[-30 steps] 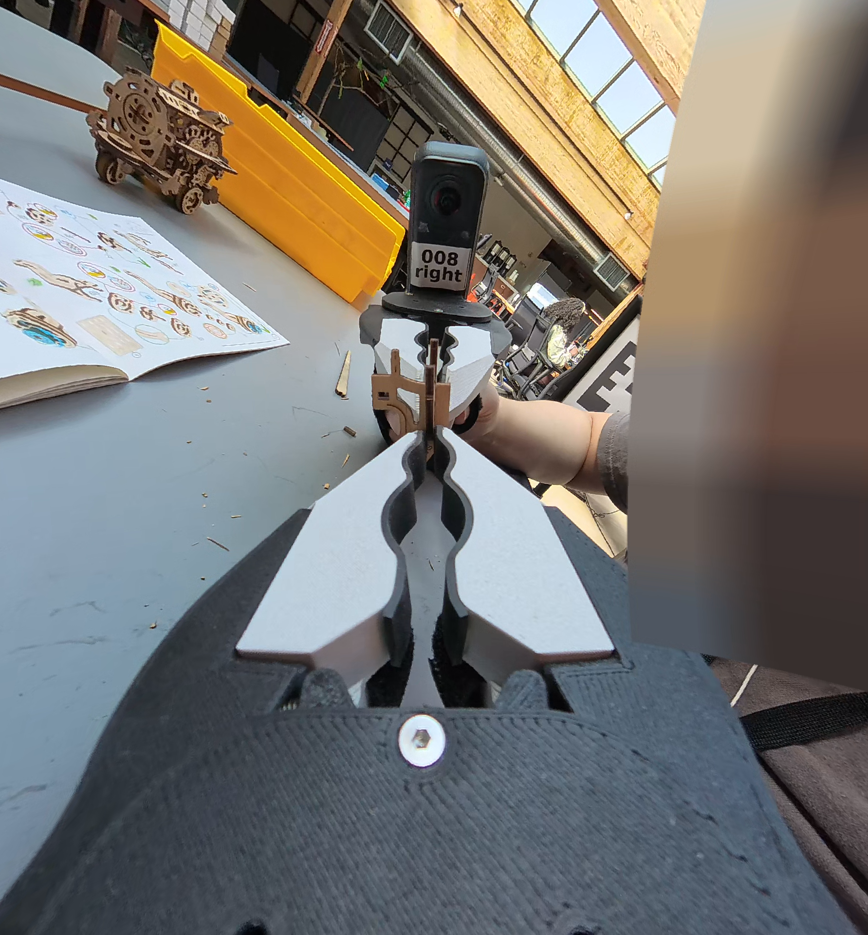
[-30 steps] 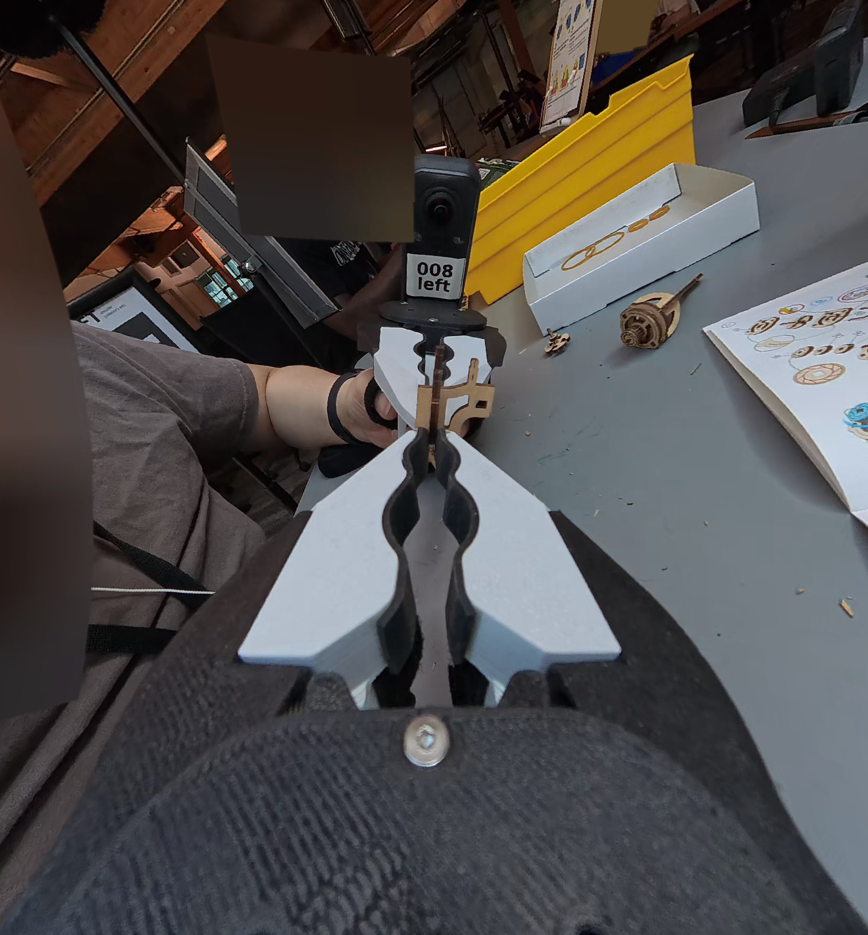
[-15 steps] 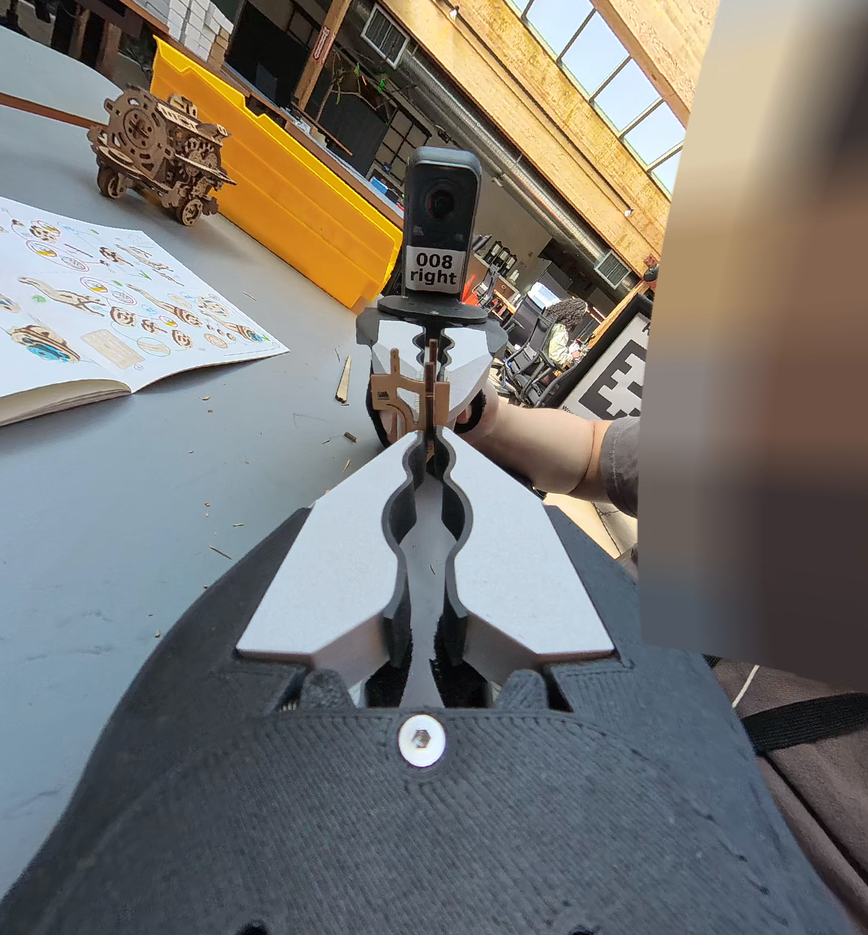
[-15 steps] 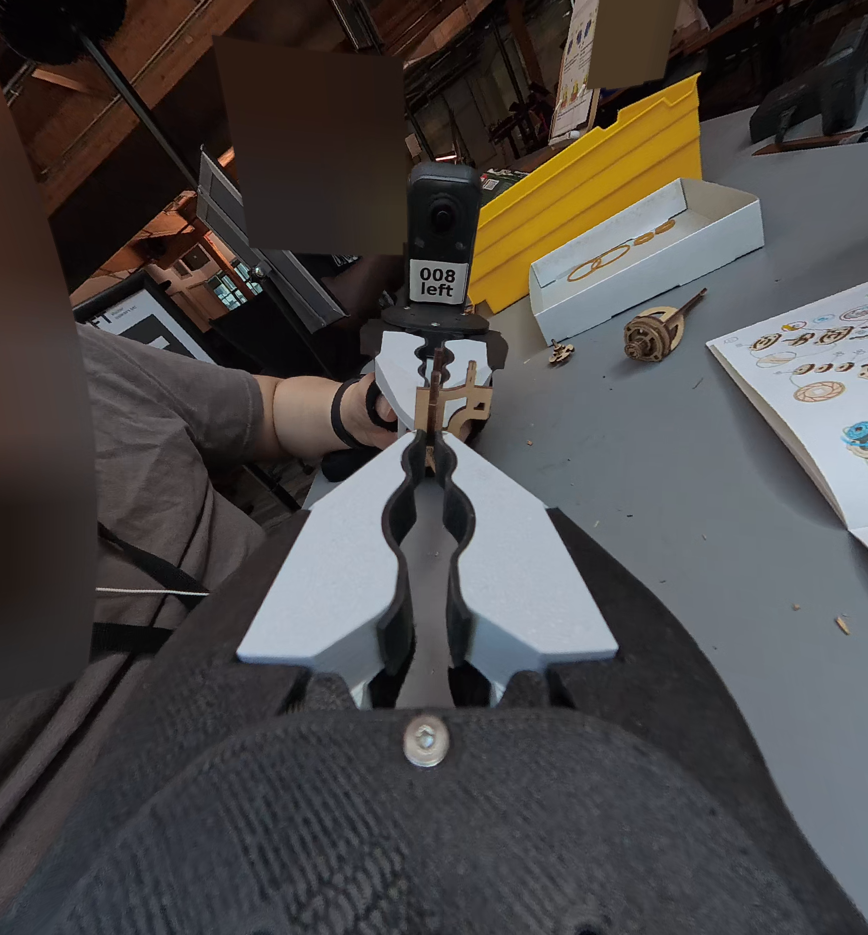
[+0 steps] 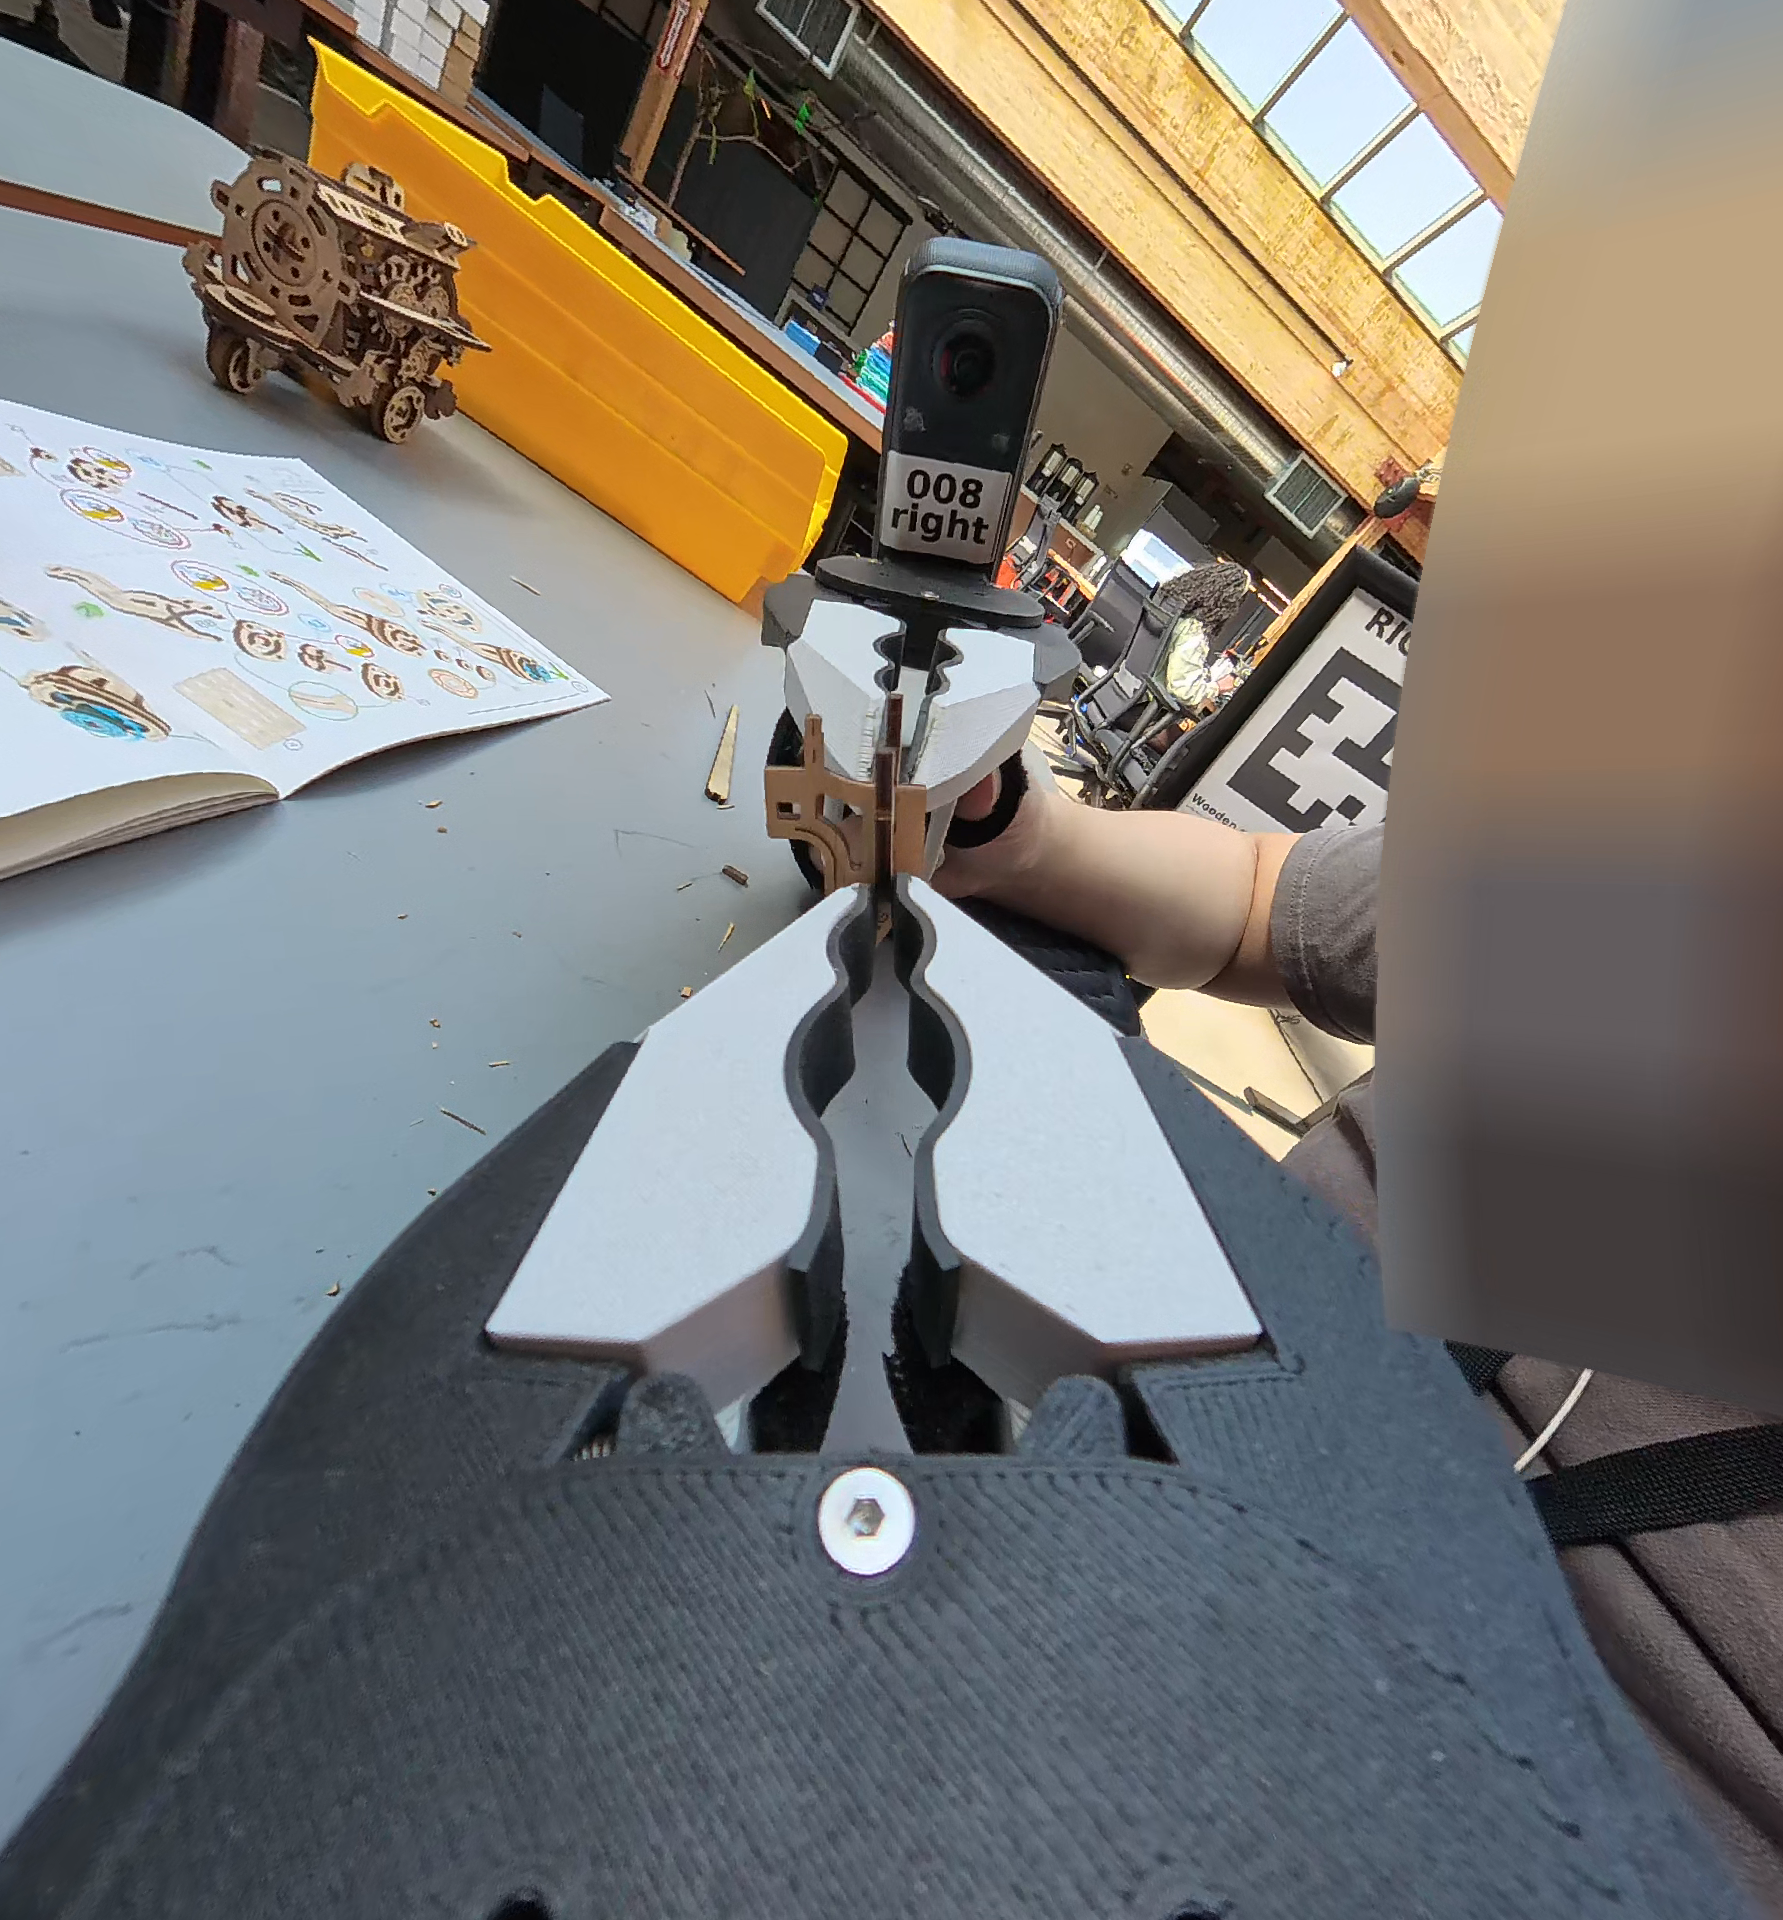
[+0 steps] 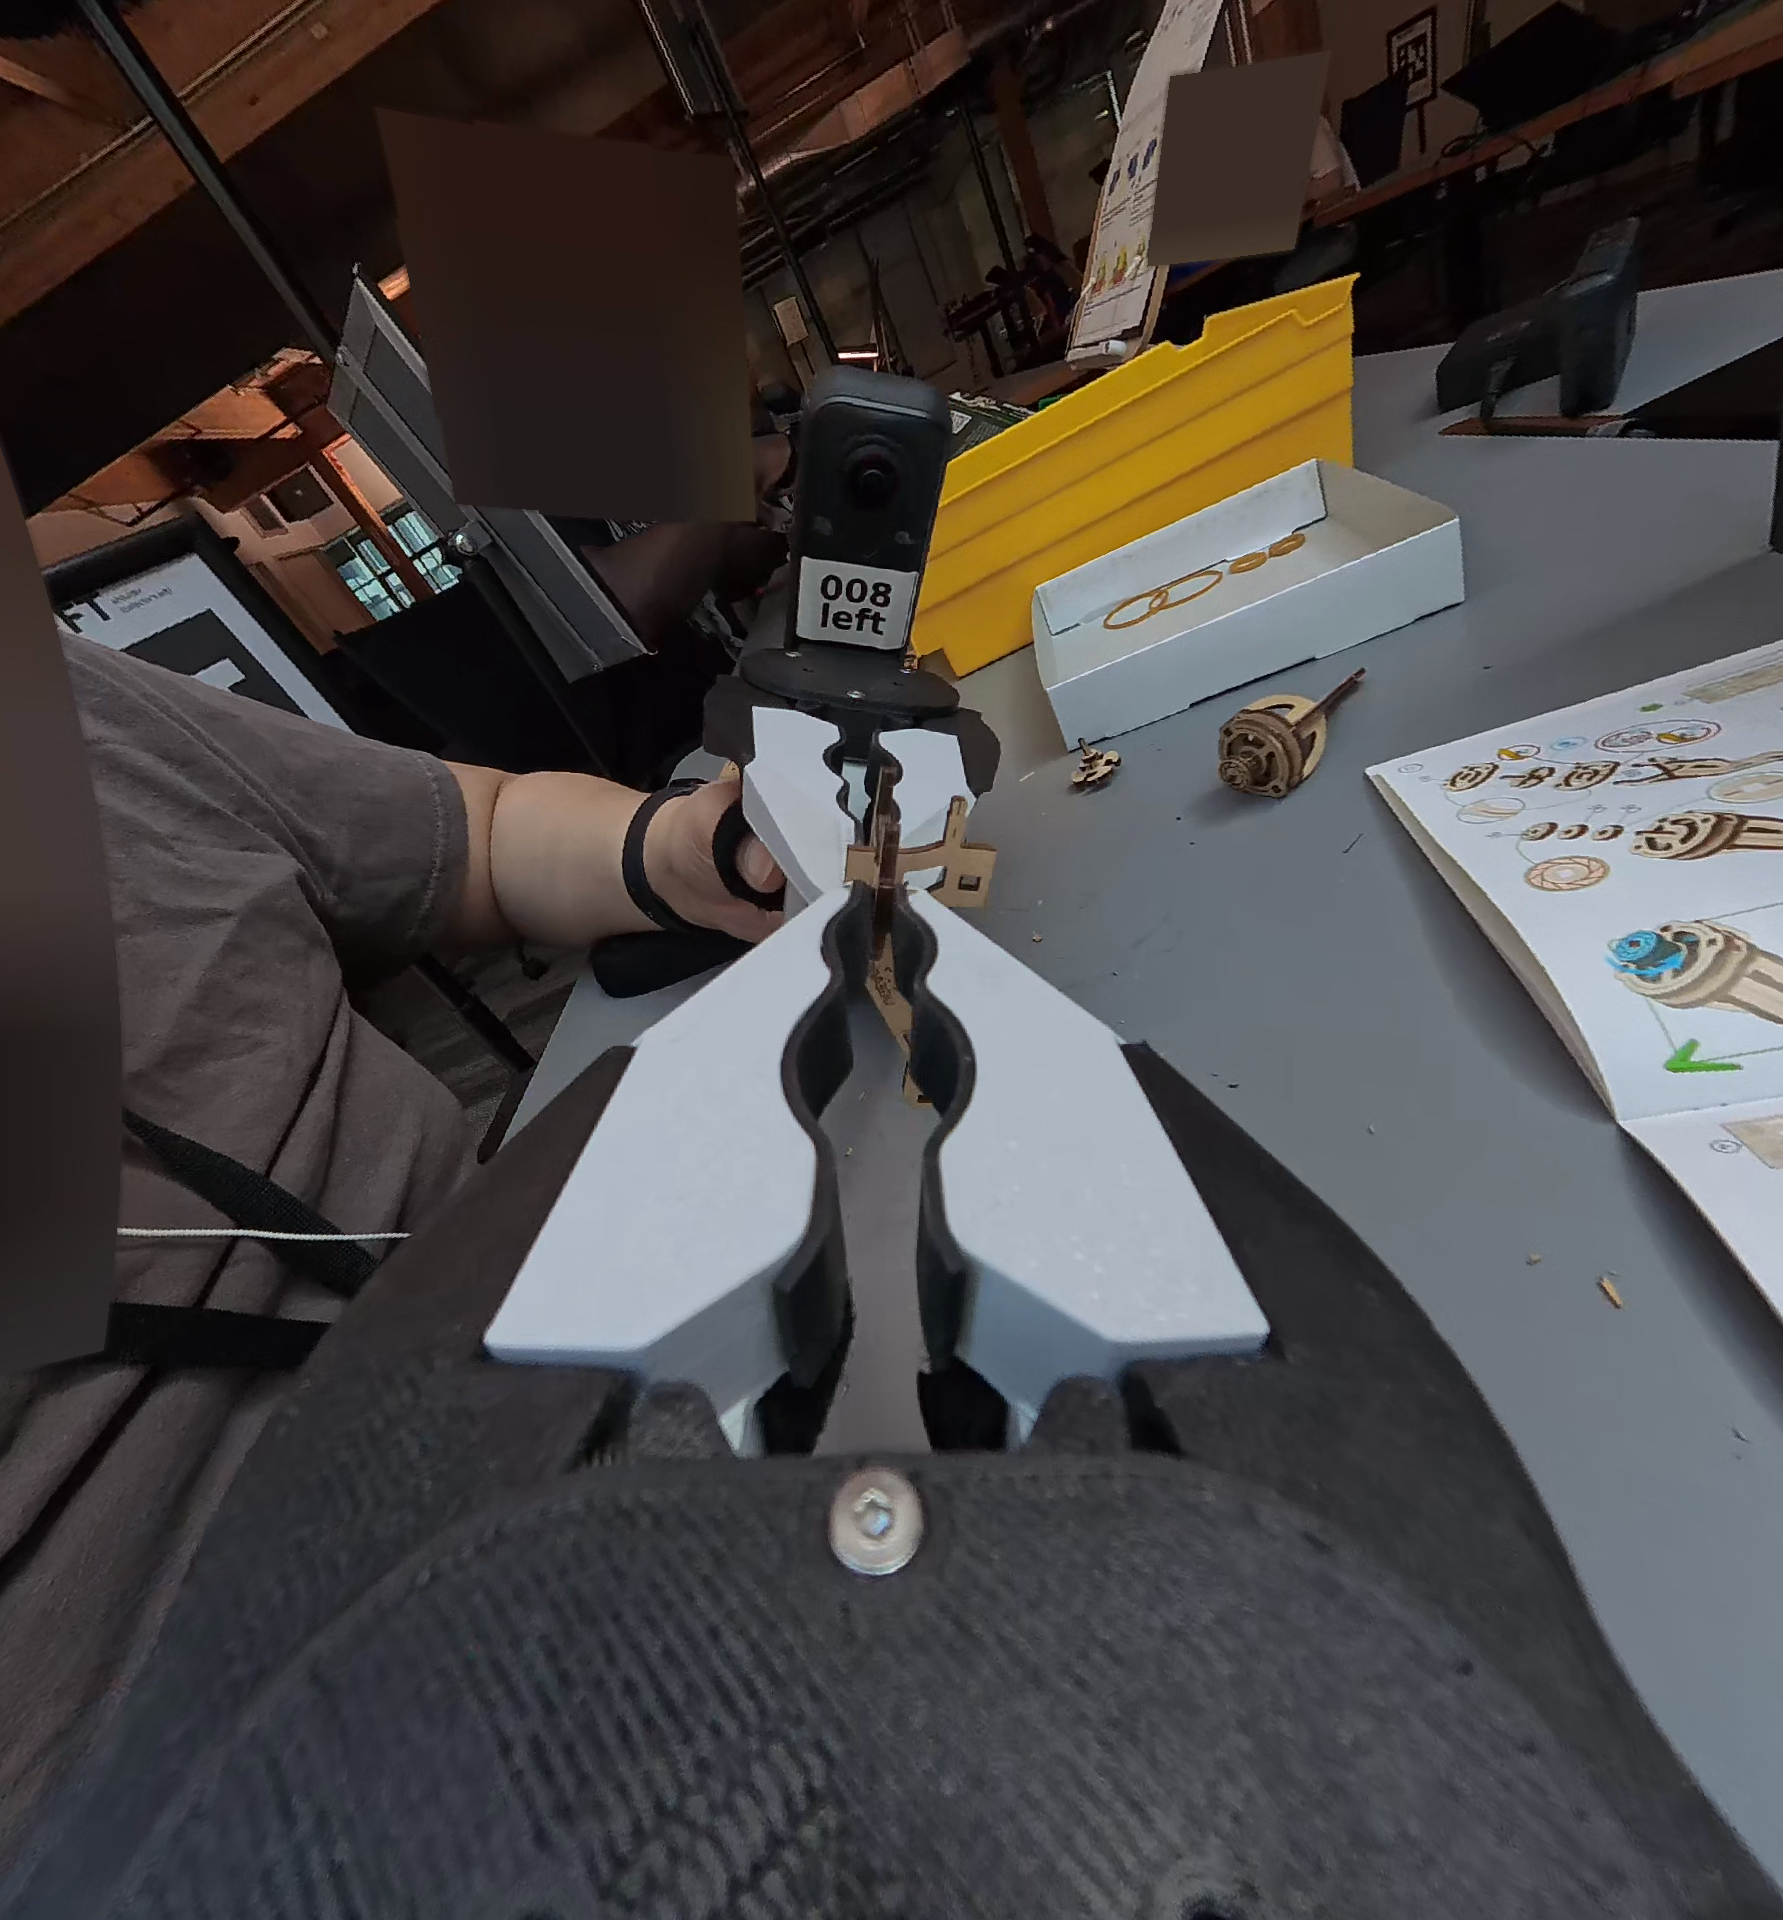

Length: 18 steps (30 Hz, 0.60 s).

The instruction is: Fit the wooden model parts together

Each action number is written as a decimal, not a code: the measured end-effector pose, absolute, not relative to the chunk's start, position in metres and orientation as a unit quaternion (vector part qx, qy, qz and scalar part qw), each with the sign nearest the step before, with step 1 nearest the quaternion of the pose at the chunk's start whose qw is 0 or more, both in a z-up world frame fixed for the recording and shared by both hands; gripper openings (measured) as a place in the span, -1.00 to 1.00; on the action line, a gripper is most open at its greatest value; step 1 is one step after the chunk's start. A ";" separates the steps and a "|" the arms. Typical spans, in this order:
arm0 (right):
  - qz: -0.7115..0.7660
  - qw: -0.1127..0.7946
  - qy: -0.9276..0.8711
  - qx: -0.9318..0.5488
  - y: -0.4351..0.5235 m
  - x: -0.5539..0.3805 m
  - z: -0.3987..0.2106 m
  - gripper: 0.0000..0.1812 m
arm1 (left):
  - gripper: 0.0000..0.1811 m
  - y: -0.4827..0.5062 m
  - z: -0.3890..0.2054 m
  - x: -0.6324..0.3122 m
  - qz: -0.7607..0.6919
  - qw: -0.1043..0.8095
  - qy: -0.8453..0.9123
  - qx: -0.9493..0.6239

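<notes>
The left gripper [image 5: 879,902] and right gripper [image 6: 874,906] meet tip to tip above the table's [image 5: 243,1039] near edge, each clamped on a wooden part [image 5: 845,810], the two crossed together. Since a second ago the right one's piece [image 6: 892,987] sits deeper between its fingers. Beyond lie an open booklet [image 5: 191,623], a finished wooden model [image 5: 331,296], a yellow bin [image 5: 606,353] and a white box [image 6: 1251,592].

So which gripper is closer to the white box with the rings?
Left. The white box lies off to the side of the left gripper; the right gripper sits farther back, tip to tip with it.
</notes>
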State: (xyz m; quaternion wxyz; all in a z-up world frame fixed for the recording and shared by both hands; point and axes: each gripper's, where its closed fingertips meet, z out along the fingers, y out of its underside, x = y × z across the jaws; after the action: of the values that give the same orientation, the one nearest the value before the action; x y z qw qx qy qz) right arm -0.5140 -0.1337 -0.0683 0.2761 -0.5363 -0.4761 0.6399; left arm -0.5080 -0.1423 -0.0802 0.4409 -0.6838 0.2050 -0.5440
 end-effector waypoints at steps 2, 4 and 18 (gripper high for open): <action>0.642 0.271 -0.476 -0.536 -0.134 -0.514 -0.069 -0.96 | -0.99 -0.143 -0.080 -0.507 -0.541 0.441 0.209 -0.685; 0.642 0.263 -0.480 -0.538 -0.136 -0.515 -0.070 -0.98 | -0.99 -0.143 -0.082 -0.506 -0.537 0.438 0.213 -0.689; 0.645 0.244 -0.500 -0.523 -0.147 -0.514 -0.073 -0.98 | -1.00 -0.148 -0.074 -0.507 -0.510 0.477 0.256 -0.668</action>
State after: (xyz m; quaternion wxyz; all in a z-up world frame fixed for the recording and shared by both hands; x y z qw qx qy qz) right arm -0.5139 -0.1472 -0.0726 0.2444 -0.5233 -0.5002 0.6452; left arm -0.5074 -0.1483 -0.0736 0.4774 -0.6677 0.2565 -0.5103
